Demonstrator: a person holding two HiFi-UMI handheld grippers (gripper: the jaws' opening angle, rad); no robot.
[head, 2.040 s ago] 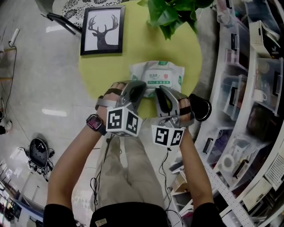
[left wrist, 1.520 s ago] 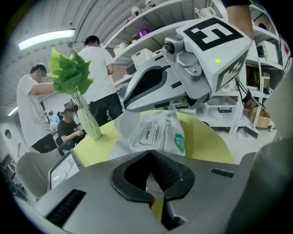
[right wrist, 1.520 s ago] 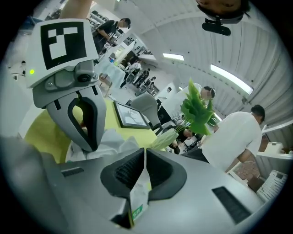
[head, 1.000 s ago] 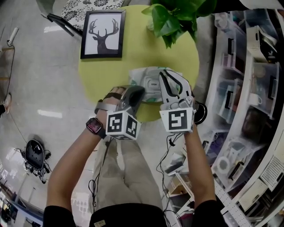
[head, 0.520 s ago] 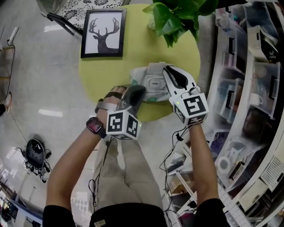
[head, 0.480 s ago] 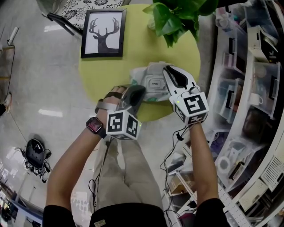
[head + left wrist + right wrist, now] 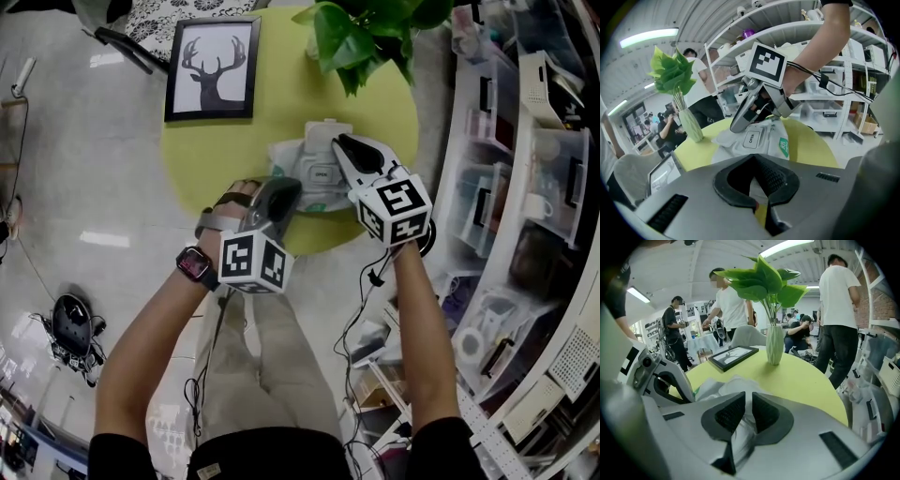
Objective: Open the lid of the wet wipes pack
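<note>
The white wet wipes pack point(image 7: 305, 169) lies on the round yellow-green table point(image 7: 234, 141). Its lid marked OPEN point(image 7: 751, 138) lies flat on top of the pack. My left gripper point(image 7: 286, 189) sits at the pack's near left edge. Its jaws point(image 7: 757, 164) stand a little apart with that pale edge between them. My right gripper point(image 7: 339, 142) reaches over the pack from the right, its tip point(image 7: 736, 125) just beyond the lid. Its jaws point(image 7: 745, 401) are shut on a crumpled fold of the pack's white film point(image 7: 740, 432). The pack's far end point(image 7: 323, 127) stands up a little.
A framed deer picture point(image 7: 211, 67) lies at the table's far left. A leafy plant in a pale vase point(image 7: 774, 345) stands at the back. Shelves full of boxes point(image 7: 525, 141) run along the right. Several people point(image 7: 839, 310) stand beyond the table.
The right gripper has sunk and rolled, its marker cube turning, and its tip has shifted toward the pack's far end. The left gripper and the pack have stayed put.
</note>
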